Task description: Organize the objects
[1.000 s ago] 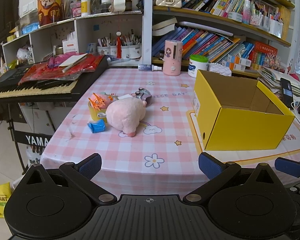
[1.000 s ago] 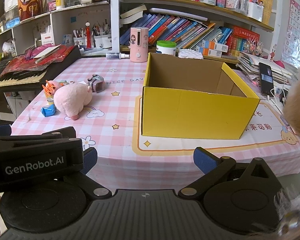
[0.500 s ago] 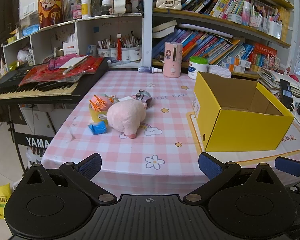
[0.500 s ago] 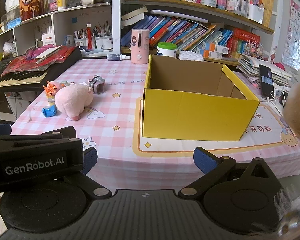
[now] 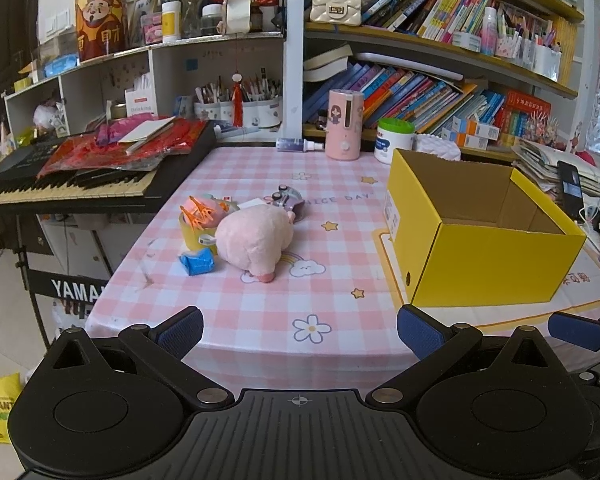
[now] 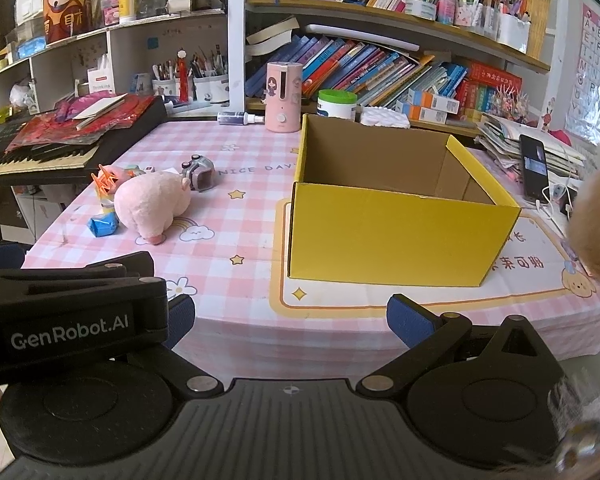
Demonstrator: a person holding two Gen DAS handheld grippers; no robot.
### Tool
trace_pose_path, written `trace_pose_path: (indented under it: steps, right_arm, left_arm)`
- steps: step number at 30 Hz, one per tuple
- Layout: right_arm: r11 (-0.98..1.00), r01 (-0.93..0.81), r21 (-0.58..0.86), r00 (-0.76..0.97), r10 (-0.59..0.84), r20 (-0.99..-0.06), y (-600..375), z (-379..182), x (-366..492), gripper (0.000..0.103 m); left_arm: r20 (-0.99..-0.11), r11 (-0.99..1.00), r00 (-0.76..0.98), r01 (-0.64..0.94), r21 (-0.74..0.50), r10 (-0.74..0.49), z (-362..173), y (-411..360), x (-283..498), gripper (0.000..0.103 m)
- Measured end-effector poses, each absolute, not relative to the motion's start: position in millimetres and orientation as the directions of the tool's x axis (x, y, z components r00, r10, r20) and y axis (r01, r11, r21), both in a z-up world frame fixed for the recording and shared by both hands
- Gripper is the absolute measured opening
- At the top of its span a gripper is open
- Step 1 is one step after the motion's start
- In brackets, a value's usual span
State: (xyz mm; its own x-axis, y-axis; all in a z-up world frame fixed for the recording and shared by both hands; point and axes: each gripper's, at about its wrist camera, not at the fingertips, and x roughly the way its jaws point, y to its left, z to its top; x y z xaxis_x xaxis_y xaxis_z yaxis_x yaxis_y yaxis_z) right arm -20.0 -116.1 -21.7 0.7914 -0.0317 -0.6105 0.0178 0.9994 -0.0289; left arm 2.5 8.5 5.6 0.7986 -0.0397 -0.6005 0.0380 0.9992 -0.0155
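Yellow box [image 6: 396,236] sits empty; left gripper [image 5: 299,330] and right gripper [image 6: 290,320] spread wide.

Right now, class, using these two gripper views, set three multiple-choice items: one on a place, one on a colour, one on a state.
1. Where does the pink plush toy lie?
A. inside the box
B. on the checked tablecloth, left of the box
C. on the keyboard

2. What colour is the open box outside?
A. yellow
B. green
C. white

3. How is the left gripper?
A. shut on the toy
B. open, holding nothing
C. shut on the box

Answers: B, cloth shows under it; A, its outer walls; B, fingers apart with only cloth between.
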Motion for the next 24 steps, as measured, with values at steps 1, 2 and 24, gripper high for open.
trace_pose_path:
  steps: [1,2,24]
  right_arm:
    - [0.999,0.018,-0.030,0.792,-0.032,-0.610,-115.8,-21.6,-20.0,0.103]
    - [0.999,0.018,-0.029,0.791,-0.032,-0.611,-116.0,-21.8,-20.0,0.103]
    - [0.999,0.004,-0.033,0.786,-0.024,-0.618,-110.6,-21.6,-18.5,0.101]
  left_arm:
    - [-0.601,0.999,0.798,0.038,-0.015,-0.040,5.6,8.5,2.5,0.103]
    - [-0.601,0.999,0.798,0.038,-0.015,-0.040,5.5,8.5,2.4,0.103]
    - [-0.613,0.998,0.788,0.034,-0.047,-0.056,1.8,15.8,4.8,0.103]
